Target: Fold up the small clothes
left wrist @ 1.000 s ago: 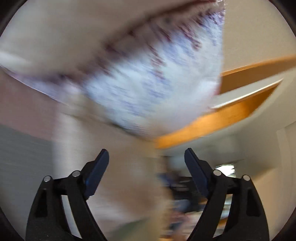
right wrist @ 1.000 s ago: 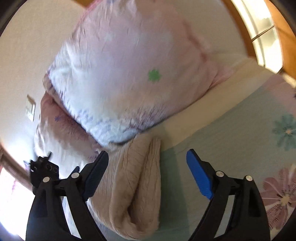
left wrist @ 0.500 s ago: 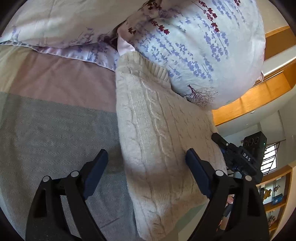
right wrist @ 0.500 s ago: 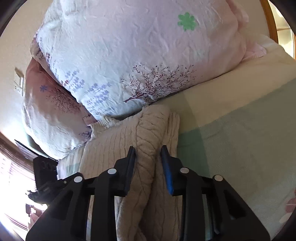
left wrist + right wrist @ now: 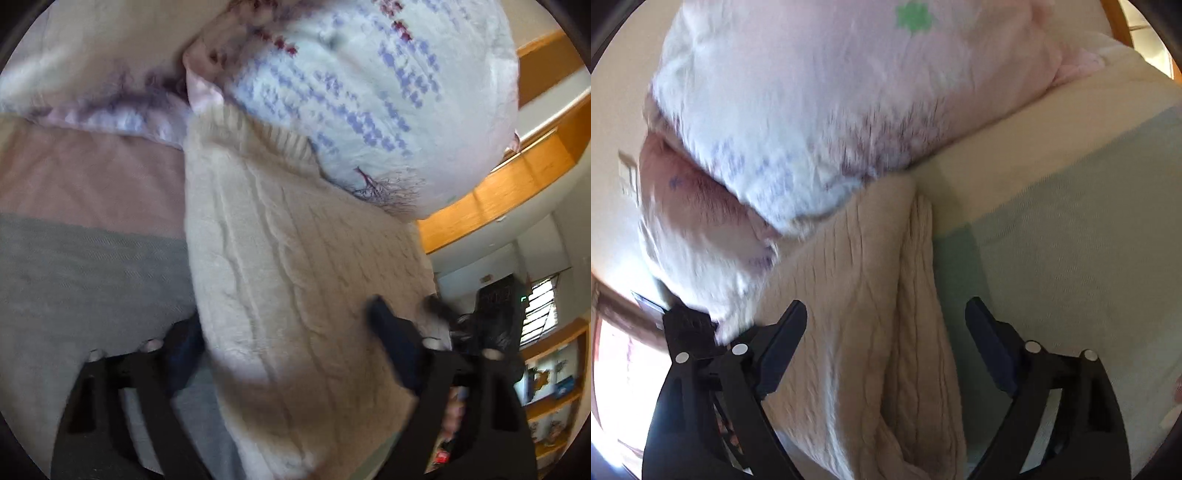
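Sweater (image 5: pixel 295 295) top edge hidden under pillow (image 5: pixel 369 92), left view blurred

Both wrist views sit low and close over the bed (image 5: pixel 74 280), looking along their fingers toward the pillows (image 5: pixel 820 92) at its head. The left view faces the folded cable-knit sweater (image 5: pixel 295 280) from its left side, the right view from its right; both share it.

A home bedroom: floral pillows (image 5: pixel 820 103) on a bed's striped blanket (image 5: pixel 74 266), wooden shelves (image 5: pixel 554 398) nearby.
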Tool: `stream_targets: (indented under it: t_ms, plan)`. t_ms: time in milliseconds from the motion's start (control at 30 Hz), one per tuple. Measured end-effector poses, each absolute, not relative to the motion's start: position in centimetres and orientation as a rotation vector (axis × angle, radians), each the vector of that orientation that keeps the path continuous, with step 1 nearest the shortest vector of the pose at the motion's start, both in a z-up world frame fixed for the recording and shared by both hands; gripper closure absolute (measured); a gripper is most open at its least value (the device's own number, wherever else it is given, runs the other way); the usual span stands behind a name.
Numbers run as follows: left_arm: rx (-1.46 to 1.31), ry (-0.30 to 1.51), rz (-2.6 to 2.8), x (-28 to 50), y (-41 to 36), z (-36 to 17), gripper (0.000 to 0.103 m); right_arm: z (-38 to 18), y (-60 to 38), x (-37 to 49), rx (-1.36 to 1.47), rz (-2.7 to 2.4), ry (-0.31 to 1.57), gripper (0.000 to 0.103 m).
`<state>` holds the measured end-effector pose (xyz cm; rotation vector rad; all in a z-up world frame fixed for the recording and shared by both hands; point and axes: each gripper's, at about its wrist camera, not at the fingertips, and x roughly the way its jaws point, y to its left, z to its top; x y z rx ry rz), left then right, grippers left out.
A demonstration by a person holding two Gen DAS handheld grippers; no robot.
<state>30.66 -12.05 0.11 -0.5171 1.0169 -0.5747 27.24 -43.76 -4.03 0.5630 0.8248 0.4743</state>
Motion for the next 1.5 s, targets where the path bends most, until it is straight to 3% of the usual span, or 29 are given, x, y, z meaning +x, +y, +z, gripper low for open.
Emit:
stream_targets:
  t_ms: [33, 67, 100, 333, 400, 467, 533, 600, 633, 767, 867, 1000, 1200, 1500]
  plan:
    - [-0.521, 1.01, -0.585, 30.7, -11.9, 0.0, 0.049, -4.5, -43.3, 27.3, 0.581, 0.506, 0.837, 0.07]
    - [-0.532, 0.997, -0.609, 30.6, -11.4, 0.1, 0.061, -4.5, -43.1, 27.1, 0.591, 0.497, 0.816, 0.072]
    - [-0.54, 1.0, -0.638, 30.4, -10.7, 0.5, 0.065, -4.0, -42.3, 26.5, 0.57, 0.502, 0.795, 0.073]
    - [-0.382, 0.919, -0.524, 26.6, -2.6, 3.4, 0.063, -3.2, -32.8, 25.1, 0.437, 0.666, 0.777, 0.076]
    - [-0.328, 0.926, -0.458, 26.5, -1.5, 2.8, 0.054, -3.2, -30.6, 25.6, 0.39, 0.633, 0.78, 0.069]
    - [-0.325, 0.94, -0.426, 26.0, -0.7, 2.2, 0.048, -2.7, -30.7, 25.5, 0.374, 0.574, 0.773, 0.047]
    - [-0.294, 0.897, -0.402, 24.8, -0.2, 3.0, 0.04, -1.3, -32.7, 23.5, 0.402, 0.481, 0.692, 0.036]
    - [-0.208, 0.841, -0.343, 22.9, -0.3, 4.4, 0.018, 0.5, -34.8, 20.3, 0.455, 0.54, 0.568, 0.026]
    - [-0.195, 0.819, -0.336, 22.1, 0.5, 5.0, 0.016, 0.9, -35.2, 19.4, 0.478, 0.603, 0.542, 0.02]
    - [-0.197, 0.807, -0.354, 18.2, 2.1, 5.7, 0.002, 0.7, -31.9, 18.3, 0.464, 0.823, 0.606, 0.02]
    - [-0.168, 0.801, -0.331, 15.7, 1.8, 5.4, 0.002, -1.5, -29.4, 21.3, 0.351, 0.61, 0.71, 0.023]
    - [-0.117, 0.81, -0.265, 13.8, 1.3, 4.8, 0.002, -2.0, -31.6, 21.2, 0.47, 0.588, 0.676, 0.023]
    - [-0.07, 0.884, -0.152, 13.7, -0.8, 2.6, 0.002, -2.5, -31.8, 14.5, 0.246, 0.308, 0.606, 0.001]
    - [0.116, 0.946, -0.091, 14.3, -3.5, -0.2, 0.002, -6.6, -27.7, 13.7, -0.007, 0.152, 0.735, 0.001]
